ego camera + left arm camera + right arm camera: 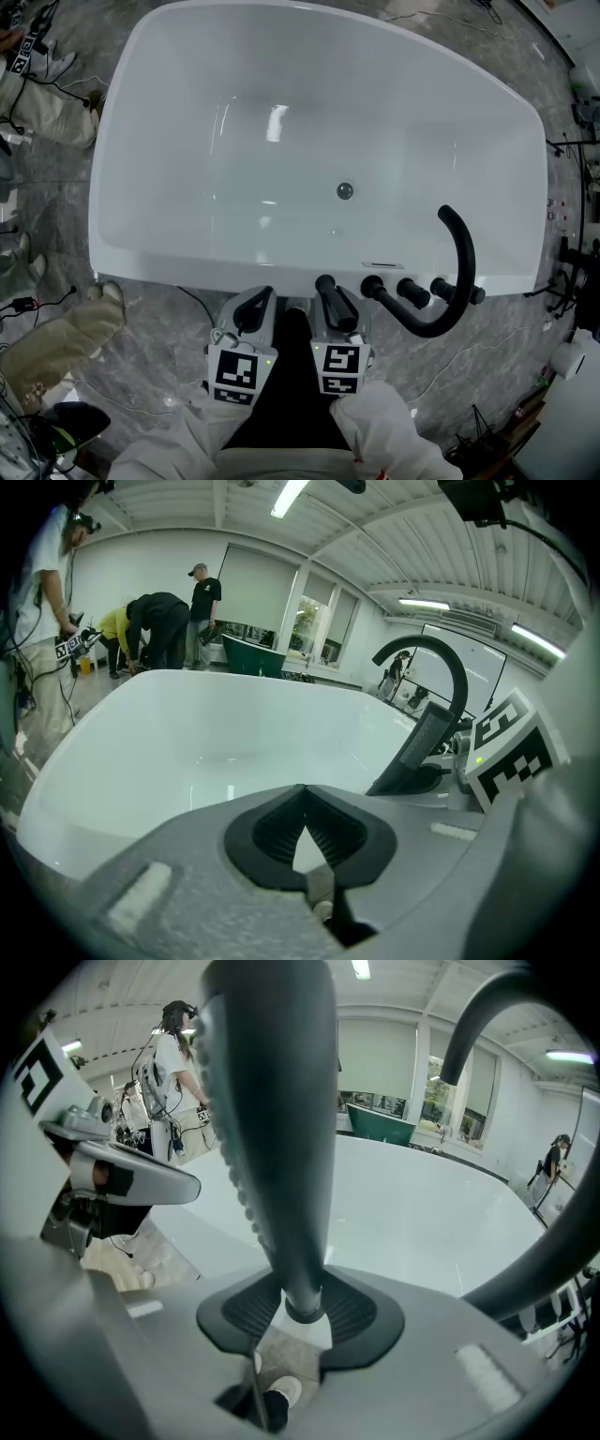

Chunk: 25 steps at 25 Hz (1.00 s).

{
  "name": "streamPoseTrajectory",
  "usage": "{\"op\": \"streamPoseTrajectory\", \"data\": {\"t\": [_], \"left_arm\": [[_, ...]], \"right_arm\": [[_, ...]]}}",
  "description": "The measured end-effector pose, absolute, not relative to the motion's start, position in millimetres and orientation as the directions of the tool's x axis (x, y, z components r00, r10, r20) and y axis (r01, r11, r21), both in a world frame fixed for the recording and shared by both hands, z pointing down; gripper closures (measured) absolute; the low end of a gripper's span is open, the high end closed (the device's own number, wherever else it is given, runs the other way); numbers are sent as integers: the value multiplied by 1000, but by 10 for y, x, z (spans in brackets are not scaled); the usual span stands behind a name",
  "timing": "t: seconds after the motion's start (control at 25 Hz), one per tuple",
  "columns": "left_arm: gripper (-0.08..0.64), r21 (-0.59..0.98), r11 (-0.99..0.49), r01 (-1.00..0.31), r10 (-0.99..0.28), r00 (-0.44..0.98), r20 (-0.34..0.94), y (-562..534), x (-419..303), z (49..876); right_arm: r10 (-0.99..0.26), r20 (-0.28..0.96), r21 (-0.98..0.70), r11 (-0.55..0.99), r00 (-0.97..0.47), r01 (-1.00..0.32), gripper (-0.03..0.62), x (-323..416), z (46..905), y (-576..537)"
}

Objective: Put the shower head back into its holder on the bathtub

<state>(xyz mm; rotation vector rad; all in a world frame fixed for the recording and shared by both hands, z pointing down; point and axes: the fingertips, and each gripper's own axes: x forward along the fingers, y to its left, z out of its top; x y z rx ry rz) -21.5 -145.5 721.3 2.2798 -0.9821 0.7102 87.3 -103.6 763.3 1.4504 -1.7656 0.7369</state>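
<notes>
Right tongs (pixel 302 1312) clamp the shower head (pixel 277 1101) by the bathtub's (pixel 169 141) near rim. Left tongs (pixel 305 829) are pinched together, empty.

The person's white-sleeved arms (pixel 386 427) reach forward side by side at the near edge of the bathtub (pixel 169 270), both grippers angled downward, the left gripper (pixel 264 294) with its jaws closed together on nothing, the right gripper (pixel 334 302) just beside it clamped around the upright dark handle of the shower head (pixel 326 285).
</notes>
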Motion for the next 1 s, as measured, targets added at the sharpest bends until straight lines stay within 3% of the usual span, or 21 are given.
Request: {"op": "streamPoseTrajectory", "data": {"t": [1.0], "left_arm": [[558,229,-593,-772,-476,566,673,-1312,-204,7137]], "right_arm": [[-517,835,-117,166,-188,-979,407,924,7627,-779]]}}
